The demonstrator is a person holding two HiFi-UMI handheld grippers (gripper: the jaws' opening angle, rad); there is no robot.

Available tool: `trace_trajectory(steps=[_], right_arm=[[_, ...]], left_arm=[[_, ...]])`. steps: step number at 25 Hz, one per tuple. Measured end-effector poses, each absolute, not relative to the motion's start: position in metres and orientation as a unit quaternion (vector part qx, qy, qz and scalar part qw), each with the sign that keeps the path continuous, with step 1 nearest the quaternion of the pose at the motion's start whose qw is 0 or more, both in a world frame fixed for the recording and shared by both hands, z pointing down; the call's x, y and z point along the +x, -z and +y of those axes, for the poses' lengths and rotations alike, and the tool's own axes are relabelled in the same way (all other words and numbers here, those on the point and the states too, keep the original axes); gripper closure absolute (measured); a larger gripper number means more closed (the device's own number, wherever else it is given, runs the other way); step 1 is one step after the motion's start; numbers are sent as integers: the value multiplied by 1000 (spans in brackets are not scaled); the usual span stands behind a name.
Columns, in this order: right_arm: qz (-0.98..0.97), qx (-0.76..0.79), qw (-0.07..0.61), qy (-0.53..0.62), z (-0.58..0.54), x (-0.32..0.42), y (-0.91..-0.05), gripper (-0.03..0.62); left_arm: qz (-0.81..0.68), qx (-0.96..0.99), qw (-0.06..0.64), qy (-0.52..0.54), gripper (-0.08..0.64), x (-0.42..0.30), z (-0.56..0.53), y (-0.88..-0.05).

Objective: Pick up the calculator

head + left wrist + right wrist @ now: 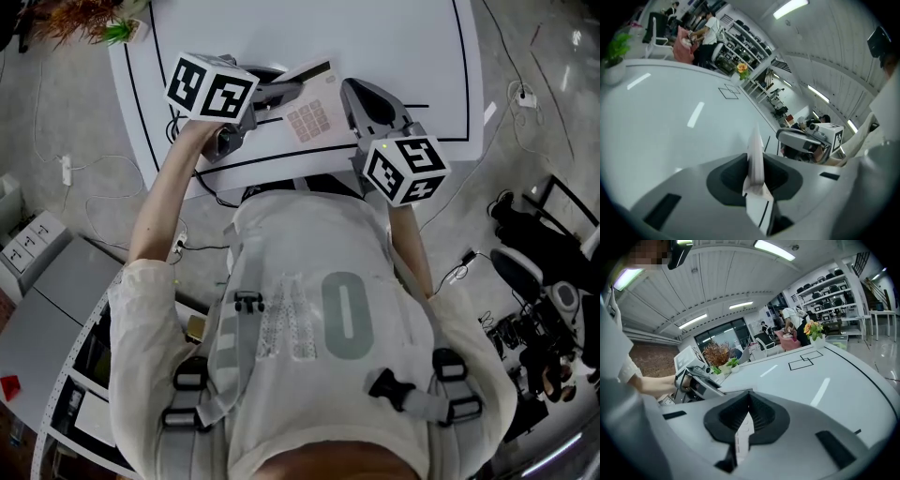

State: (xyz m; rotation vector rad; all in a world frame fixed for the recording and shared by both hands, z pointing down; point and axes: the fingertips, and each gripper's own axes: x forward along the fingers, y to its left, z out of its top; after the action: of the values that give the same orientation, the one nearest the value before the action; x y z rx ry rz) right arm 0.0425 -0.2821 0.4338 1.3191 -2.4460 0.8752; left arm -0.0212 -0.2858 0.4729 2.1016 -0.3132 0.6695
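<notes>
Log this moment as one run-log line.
left hand-held gripper: shut on calculator | right hand-held gripper: shut on calculator | calculator: tilted, held between both above table

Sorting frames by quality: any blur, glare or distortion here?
Head view: sharp and evenly lit, calculator keys visible. Left gripper view: strong fisheye bending, calculator edge blurred up close, light streaks glaring on the table. Right gripper view: same bending, dark corners.

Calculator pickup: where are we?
Done: left gripper and right gripper are each closed on an end of the calculator. In hand: it hangs tilted between them over the white table, apparently off the surface. Left: little, perhaps lifting it higher.
</notes>
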Motion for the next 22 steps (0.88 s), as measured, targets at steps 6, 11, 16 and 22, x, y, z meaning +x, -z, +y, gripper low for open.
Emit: trace_trajectory(steps=[6,11,16,22], right_arm=[[-849,445,96,-268,-280,45,-408,588],[-861,444,72,-239,-271,47,-381,588],[-870,446,47,-204,-266,47,-357,588],[-880,438,18,-183,-256,41,-332,588]], left_arm=[[-307,871,335,-186,470,-40,-328,-425],[-449,857,223,-117,471,-65,-339,-375],[-566,815,53,-108,471,-86,-321,-324],[-652,756,-16,-55,471,-108,-272,-286]])
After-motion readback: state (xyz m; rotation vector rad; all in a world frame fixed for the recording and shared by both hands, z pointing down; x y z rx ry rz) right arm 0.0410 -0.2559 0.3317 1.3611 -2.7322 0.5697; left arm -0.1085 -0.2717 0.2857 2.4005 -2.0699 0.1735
